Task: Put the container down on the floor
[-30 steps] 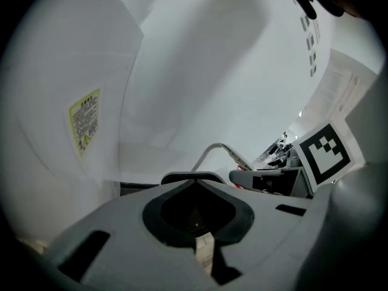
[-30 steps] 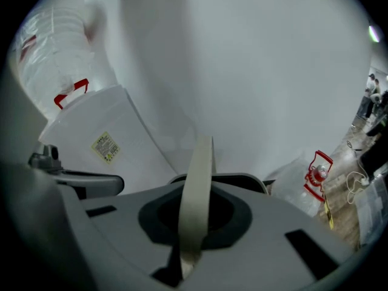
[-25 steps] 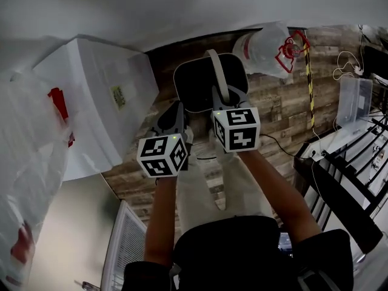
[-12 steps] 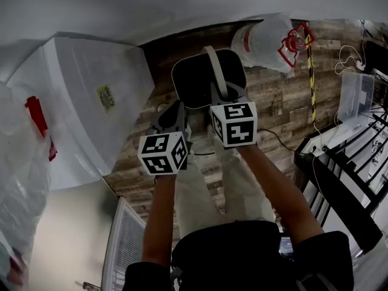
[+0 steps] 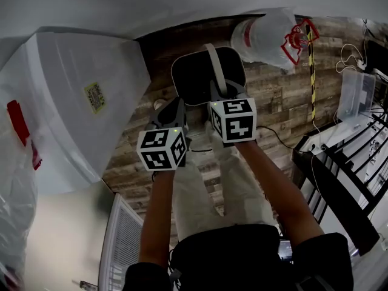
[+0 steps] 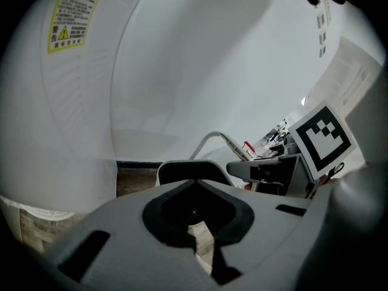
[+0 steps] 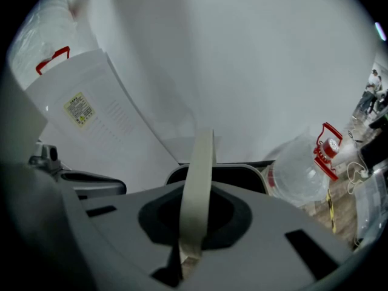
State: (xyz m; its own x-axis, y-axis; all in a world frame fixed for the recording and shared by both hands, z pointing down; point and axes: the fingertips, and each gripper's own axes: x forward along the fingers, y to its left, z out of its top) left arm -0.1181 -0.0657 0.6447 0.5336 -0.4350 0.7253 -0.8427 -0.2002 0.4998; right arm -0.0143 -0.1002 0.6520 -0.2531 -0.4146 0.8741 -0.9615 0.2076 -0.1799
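Note:
The container is a dark bin with a beige strap handle, seen from above over the wooden floor next to the wall. My right gripper is shut on that handle; in the right gripper view the strap runs up out of the closed jaws to the bin's rim. My left gripper is just left of the bin, shut with nothing in it. In the left gripper view the bin lies right ahead. Whether the bin rests on the floor cannot be told.
A large white appliance stands to the left and a plastic bag beyond it. A clear water jug with a red handle lies right of the bin. A black rack and clear box fill the right side.
Both grippers have sunk toward the floor together with the bin. The right jaws stay closed on the strap, and the left stays beside the bin.

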